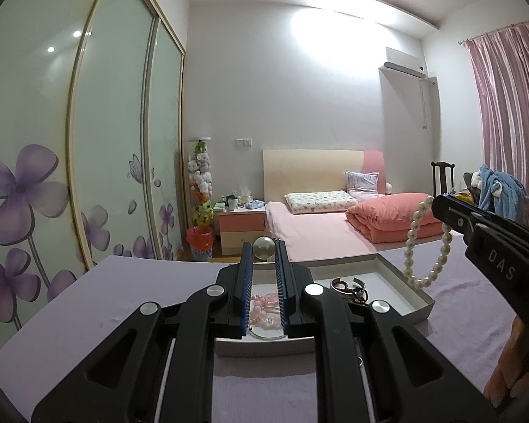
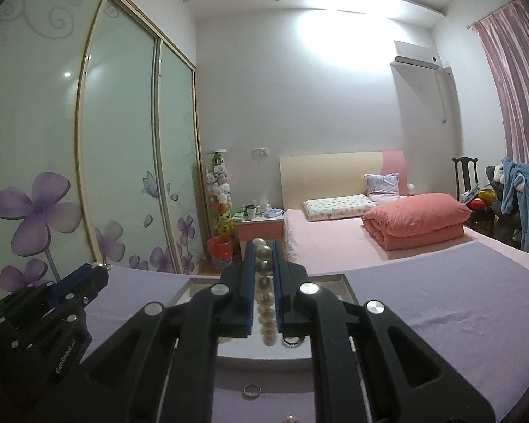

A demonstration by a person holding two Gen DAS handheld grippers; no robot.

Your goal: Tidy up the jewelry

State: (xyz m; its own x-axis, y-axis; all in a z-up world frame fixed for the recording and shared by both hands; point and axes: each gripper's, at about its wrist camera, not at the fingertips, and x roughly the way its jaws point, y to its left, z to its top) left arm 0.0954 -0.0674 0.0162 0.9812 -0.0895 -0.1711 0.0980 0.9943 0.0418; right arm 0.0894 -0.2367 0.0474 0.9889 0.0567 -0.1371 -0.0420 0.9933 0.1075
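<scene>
My right gripper (image 1: 441, 208) jaws grip the pearl strand (image 1: 427, 246), hanging above the white tray (image 1: 411, 283); left gripper (image 1: 262, 253) jaws closed; I should lower slowly before release.

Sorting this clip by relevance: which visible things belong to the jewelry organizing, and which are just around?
Part of the job:
- pearl strand in the right claw
- small pearl piece in the left claw
- white tray
- bangles
- ring

Just around:
- wardrobe
- bed
- nightstand
- curtain
</scene>
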